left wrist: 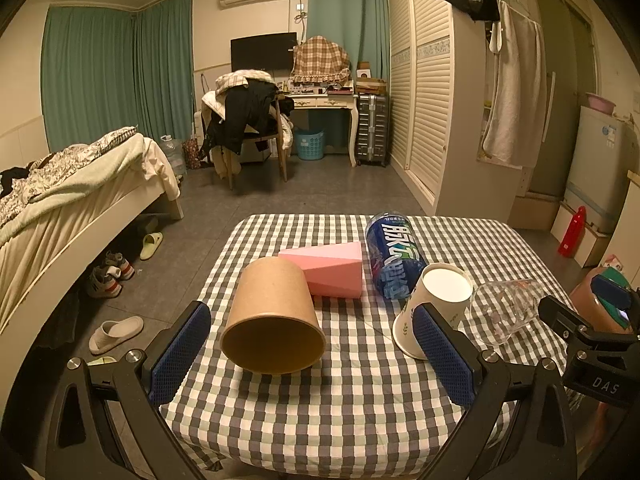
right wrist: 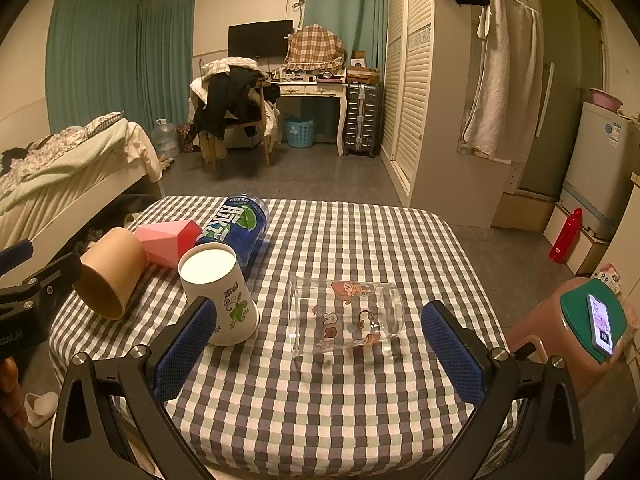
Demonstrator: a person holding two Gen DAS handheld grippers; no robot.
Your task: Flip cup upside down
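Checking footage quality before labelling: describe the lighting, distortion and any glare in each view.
Left wrist view: dim warm light, strong fisheye bending with dark corners; the brown paper cup is sharp and casts a soft shadow. Right wrist view: same warm cast; the clear glass cup shows faint highlights, and the phone screen glows bright.

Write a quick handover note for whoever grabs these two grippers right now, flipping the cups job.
Left gripper: open, empty, lined up on the brown paper cup, which lies on its side, mouth toward the camera.
Right gripper: open, empty, facing the clear glass cup, also on its side.
White paper cup between them appears already base up.
Pink box and blue bottle lie behind on the checkered table.
Left: nothing gripped yet; both lying cups need turning over.
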